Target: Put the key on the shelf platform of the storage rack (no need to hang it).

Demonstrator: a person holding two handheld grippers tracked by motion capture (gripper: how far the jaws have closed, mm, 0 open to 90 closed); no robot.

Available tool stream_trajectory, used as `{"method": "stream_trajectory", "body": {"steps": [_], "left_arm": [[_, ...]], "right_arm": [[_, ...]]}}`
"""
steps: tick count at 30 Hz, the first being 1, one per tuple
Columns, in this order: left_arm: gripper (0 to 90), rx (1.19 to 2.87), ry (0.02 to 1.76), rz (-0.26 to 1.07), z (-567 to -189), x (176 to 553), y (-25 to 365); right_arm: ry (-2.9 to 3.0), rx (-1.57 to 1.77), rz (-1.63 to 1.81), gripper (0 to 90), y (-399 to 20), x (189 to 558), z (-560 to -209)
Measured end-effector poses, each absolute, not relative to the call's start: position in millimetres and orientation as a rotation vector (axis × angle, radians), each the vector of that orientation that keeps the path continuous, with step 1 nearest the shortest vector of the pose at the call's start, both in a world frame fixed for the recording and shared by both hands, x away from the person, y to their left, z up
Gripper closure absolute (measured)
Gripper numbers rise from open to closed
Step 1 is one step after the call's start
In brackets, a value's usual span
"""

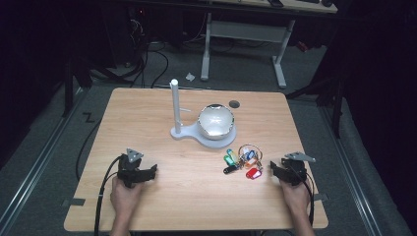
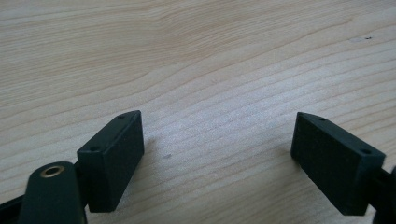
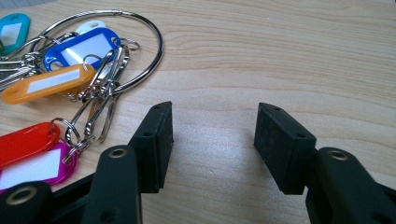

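A bunch of coloured key tags on a big metal ring [image 1: 244, 160] lies on the wooden table [image 1: 196, 196], right of centre. In the right gripper view the ring [image 3: 140, 28] and its blue, orange, red and pink tags lie left of the jaws. My right gripper [image 1: 273, 169] rests on the table just right of the bunch, open, with bare wood between its fingers [image 3: 214, 135]. My left gripper [image 1: 151, 170] sits at the near left, far from the tags, open over bare wood [image 2: 217, 140].
A white stand with an upright post [image 1: 175, 105] and a shiny domed bowl [image 1: 215, 121] on its base stands mid-table behind the tags. A small dark hole [image 1: 234, 103] marks the table's far side. A desk frame and cables are on the floor beyond.
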State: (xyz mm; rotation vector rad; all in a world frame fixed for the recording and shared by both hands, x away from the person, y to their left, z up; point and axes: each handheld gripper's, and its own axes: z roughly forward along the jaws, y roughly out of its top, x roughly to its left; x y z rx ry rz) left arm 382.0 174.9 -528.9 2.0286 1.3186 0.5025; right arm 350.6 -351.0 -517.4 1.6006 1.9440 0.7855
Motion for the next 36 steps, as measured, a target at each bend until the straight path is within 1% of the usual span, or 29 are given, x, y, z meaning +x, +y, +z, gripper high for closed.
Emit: {"method": "stream_trajectory", "body": {"steps": [1,2,3,4,5,12,18,26,30,36], "left_arm": [[17.7,2.029,1.318,0.502,-529,382,175],[17.7,2.029,1.318,0.502,-529,382,175],[17.7,2.029,1.318,0.502,-529,382,175],[17.7,2.029,1.318,0.502,-529,382,175],[17.7,2.028,1.319,0.502,-529,382,175],[17.7,2.029,1.319,0.502,-529,382,175],[17.7,2.029,1.319,0.502,-529,382,175],[17.7,2.03,1.319,0.502,-529,382,175],[17.7,2.029,1.319,0.502,-529,382,175],[17.7,2.03,1.32,0.502,-529,382,175]], "right_arm": [[1.947,1.594,0.787,51.8,-350,350,-517],[1.947,1.594,0.787,51.8,-350,350,-517],[1.951,1.586,0.788,56.0,-348,349,-517],[1.951,1.586,0.788,56.0,-348,349,-517],[1.955,1.58,0.79,58.3,-347,349,-517],[1.957,1.577,0.791,59.2,-345,350,-517],[1.959,1.578,0.789,57.3,-345,350,-517],[1.969,1.568,0.843,58.8,-342,348,-512],[1.989,1.528,0.874,60.4,-332,347,-503],[2.039,1.482,0.865,62.3,-319,351,-503]]}}
